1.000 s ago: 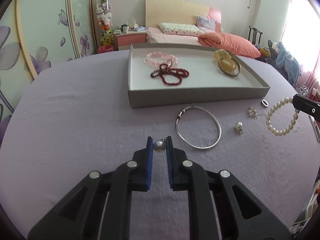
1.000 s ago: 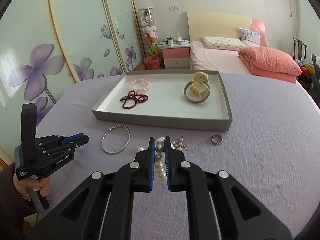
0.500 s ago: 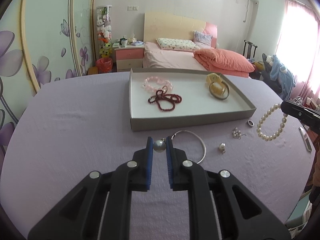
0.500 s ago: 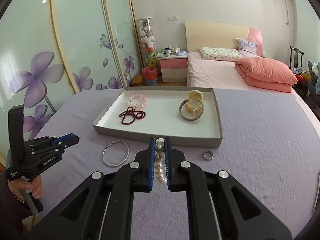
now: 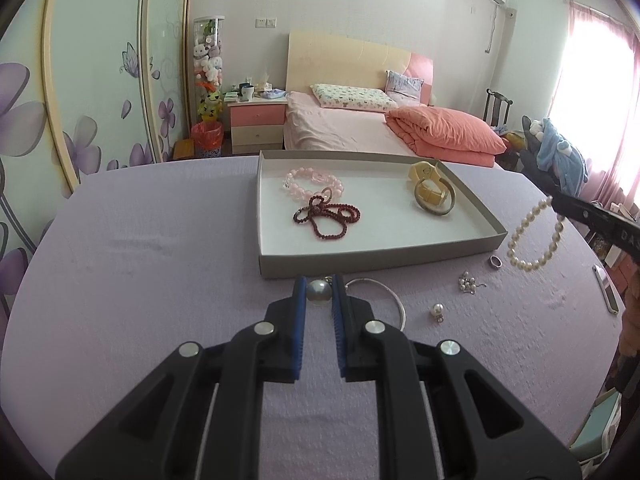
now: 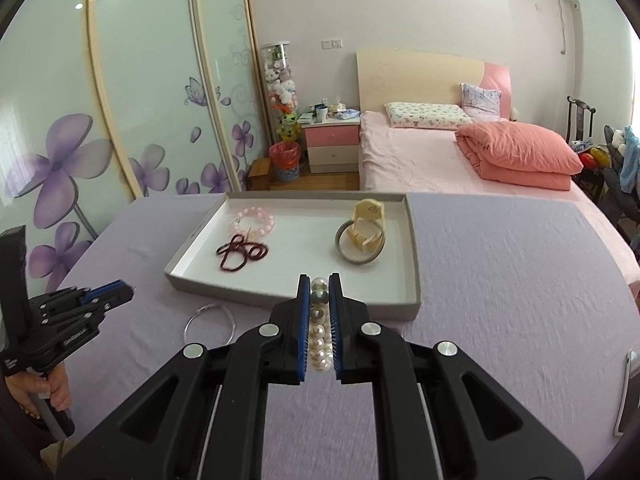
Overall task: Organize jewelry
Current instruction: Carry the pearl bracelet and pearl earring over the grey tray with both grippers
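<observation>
Both of my tools have risen since a second ago: the grey cardboard tray [image 5: 376, 258] now sits lower and smaller in each view, and the pearl bracelet has left the cloth.

At lower centre of the left wrist view, my left tool [image 5: 319, 293] is clamped on a single grey pearl pendant [image 5: 319, 292], pinched between the blue pads just below the tray's near wall. In the right wrist view, my right tool [image 6: 319, 294] is closed on the white pearl bracelet [image 6: 319, 334], whose beads run in a line between the pads, in front of the tray's near edge. From the left view that bracelet [image 5: 534, 236] hangs as a loop at right of frame, beside the tray's right corner.

Inside the tray lie a pink bead bracelet [image 5: 312, 183], a dark red bead string [image 5: 328, 220] and a yellow watch inside a grey bangle [image 5: 434, 196]. On the lilac-clothed worktop [image 5: 140, 272] below the tray rest a thin silver bangle [image 5: 394, 300], a small ring [image 5: 495, 262], a pearl cluster [image 5: 468, 285] and a pearl earring [image 5: 437, 310].

Behind stands a pink bed [image 6: 440, 152] beside floral sliding doors [image 6: 80, 140].

My left hand [image 6: 52, 390] grips its tool's handle at lower left of the right view.
</observation>
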Action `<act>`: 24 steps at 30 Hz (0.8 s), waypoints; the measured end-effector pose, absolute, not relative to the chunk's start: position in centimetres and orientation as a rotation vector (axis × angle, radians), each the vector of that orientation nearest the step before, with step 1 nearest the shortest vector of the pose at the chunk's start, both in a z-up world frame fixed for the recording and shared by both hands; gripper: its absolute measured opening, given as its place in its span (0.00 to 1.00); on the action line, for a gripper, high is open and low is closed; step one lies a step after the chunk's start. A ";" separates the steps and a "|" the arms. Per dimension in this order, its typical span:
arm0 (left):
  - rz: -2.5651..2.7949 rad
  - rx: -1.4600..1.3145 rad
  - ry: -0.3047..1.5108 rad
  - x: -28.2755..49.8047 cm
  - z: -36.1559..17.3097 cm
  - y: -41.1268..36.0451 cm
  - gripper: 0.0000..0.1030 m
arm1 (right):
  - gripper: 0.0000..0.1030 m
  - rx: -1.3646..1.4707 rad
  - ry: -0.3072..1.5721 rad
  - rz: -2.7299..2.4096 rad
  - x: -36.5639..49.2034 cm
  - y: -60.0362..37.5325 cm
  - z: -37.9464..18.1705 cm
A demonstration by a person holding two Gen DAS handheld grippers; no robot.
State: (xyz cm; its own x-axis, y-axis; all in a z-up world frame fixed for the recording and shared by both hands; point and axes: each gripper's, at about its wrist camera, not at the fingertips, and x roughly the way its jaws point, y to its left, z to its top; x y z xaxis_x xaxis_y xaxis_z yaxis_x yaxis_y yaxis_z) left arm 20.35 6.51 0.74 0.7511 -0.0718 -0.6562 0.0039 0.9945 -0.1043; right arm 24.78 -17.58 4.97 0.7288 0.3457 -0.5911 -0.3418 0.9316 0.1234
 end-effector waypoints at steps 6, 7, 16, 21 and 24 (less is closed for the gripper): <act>-0.043 -0.111 0.706 21.8 1.4 6.8 0.13 | 0.09 0.010 0.638 0.347 28.0 -17.3 5.9; -0.044 -0.114 0.704 22.1 1.5 6.8 0.13 | 0.09 0.011 0.639 0.345 28.7 -17.1 5.9; -0.051 -0.128 0.683 26.6 2.6 6.7 0.13 | 0.09 0.014 0.705 0.382 34.7 -14.0 3.9; -0.052 -0.123 0.690 29.0 2.5 6.6 0.13 | 0.09 -0.008 0.744 0.376 37.7 -12.7 2.0; -0.059 -0.125 0.699 30.4 2.2 6.4 0.13 | 0.09 0.003 0.777 0.358 39.3 -13.1 0.6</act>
State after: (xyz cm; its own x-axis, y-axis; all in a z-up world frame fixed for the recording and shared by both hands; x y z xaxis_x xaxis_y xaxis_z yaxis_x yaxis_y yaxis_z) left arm 30.42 6.44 2.21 0.7640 -0.0959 -0.6381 0.0120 0.9908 -0.1345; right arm 39.25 -13.13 0.59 0.6556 0.3169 -0.6854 -0.3145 0.9398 0.1337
